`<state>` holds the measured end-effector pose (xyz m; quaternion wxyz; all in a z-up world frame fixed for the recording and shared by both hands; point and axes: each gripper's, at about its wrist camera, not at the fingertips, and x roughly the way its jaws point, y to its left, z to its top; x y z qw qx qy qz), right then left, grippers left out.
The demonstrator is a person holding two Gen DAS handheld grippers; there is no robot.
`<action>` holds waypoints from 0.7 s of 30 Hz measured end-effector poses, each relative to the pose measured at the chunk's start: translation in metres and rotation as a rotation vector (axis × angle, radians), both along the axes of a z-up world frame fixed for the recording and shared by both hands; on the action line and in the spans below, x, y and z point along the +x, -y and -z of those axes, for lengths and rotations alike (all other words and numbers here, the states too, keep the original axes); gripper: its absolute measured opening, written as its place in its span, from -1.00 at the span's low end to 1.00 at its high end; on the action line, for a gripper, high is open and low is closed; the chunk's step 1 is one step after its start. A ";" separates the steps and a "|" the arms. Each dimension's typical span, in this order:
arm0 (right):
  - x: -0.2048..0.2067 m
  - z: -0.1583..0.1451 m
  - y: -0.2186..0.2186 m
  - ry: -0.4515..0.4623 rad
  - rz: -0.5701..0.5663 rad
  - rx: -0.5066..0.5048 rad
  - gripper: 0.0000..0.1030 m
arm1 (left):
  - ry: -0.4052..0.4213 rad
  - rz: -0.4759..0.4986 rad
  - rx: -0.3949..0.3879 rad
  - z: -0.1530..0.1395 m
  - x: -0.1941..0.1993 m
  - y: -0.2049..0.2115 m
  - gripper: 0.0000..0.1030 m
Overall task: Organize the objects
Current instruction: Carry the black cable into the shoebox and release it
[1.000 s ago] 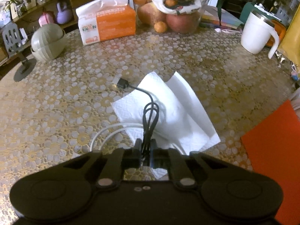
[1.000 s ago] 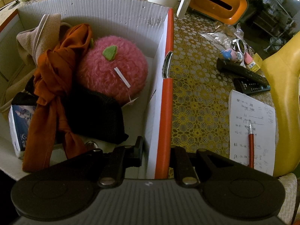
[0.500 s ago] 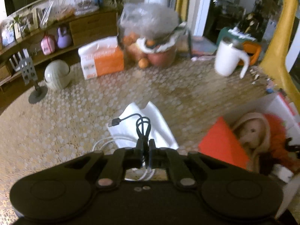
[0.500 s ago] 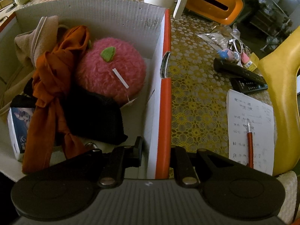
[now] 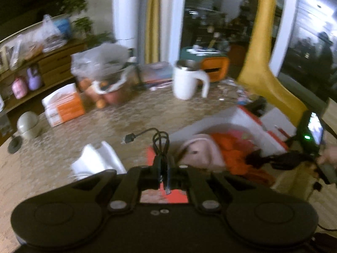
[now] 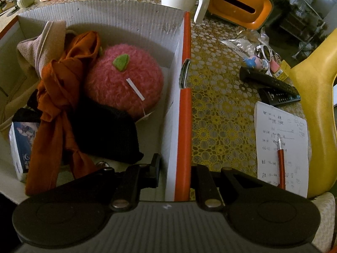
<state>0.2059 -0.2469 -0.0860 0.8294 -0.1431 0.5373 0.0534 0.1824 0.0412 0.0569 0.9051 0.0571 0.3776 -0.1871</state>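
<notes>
The black cable, bundled into a loop with its plug end sticking out to the left, is pinched in the shut fingers of the left hand-held gripper and now hangs in the air over the near edge of the cardboard box. A second ago it was just above the white tissue on the tabletop; since then the gripper has lifted and swung to the right, so the tissue sits off to the left and the box contents lie straight ahead. That suggests the cable is in transit and close to being dropped in.

The right hand-held gripper has not moved: its fingers straddle the orange-edged right wall of the box, one inside and one outside, touching or very nearly touching it, apparently steadying the box.

Inside the box lie a pink plush ball, an orange cloth, a beige soft item and a black fabric piece. Outside, a white mug stands further back, and a sheet of paper with a red pen lies to the right.
</notes>
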 end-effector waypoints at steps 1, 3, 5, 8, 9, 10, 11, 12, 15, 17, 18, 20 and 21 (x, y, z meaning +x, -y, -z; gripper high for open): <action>-0.002 0.000 0.005 0.001 0.000 0.000 -0.71 | 0.001 0.020 0.000 0.000 -0.002 0.009 -0.95; 0.002 0.001 -0.002 0.001 0.000 -0.001 -0.71 | 0.002 0.048 0.000 0.003 -0.007 0.024 -0.95; 0.000 0.001 0.001 0.001 -0.001 -0.001 -0.71 | -0.003 0.078 0.000 0.008 -0.010 0.038 -0.95; -0.001 0.001 -0.005 -0.001 -0.001 -0.003 -0.71 | -0.029 0.114 0.001 0.021 -0.013 0.056 -0.95; 0.001 0.001 -0.006 -0.002 -0.001 -0.004 -0.71 | -0.038 0.125 0.009 0.027 -0.014 0.062 -0.95; 0.000 0.002 -0.002 -0.003 -0.001 -0.004 -0.71 | -0.047 0.134 0.018 0.032 -0.014 0.067 -0.95; 0.001 0.001 -0.004 -0.003 -0.001 -0.004 -0.71 | -0.060 0.144 0.026 0.039 -0.014 0.071 -0.95; 0.001 0.001 -0.004 -0.003 -0.001 -0.004 -0.71 | -0.069 0.153 0.038 0.045 -0.014 0.076 -0.95; 0.001 0.001 -0.003 -0.003 -0.001 -0.004 -0.71 | -0.095 0.173 0.068 0.060 -0.014 0.087 -0.95; 0.001 0.001 -0.003 -0.003 -0.001 -0.004 -0.71 | -0.112 0.180 0.086 0.069 -0.014 0.093 -0.95; 0.001 0.002 -0.003 -0.002 -0.001 -0.004 -0.71 | -0.126 0.184 0.091 0.074 -0.013 0.095 -0.94; 0.001 0.002 -0.003 -0.002 -0.001 -0.004 -0.71 | -0.159 0.189 0.104 0.084 -0.011 0.100 -0.94; 0.001 0.002 -0.003 -0.002 -0.002 -0.004 -0.71 | -0.175 0.193 0.113 0.088 -0.010 0.102 -0.94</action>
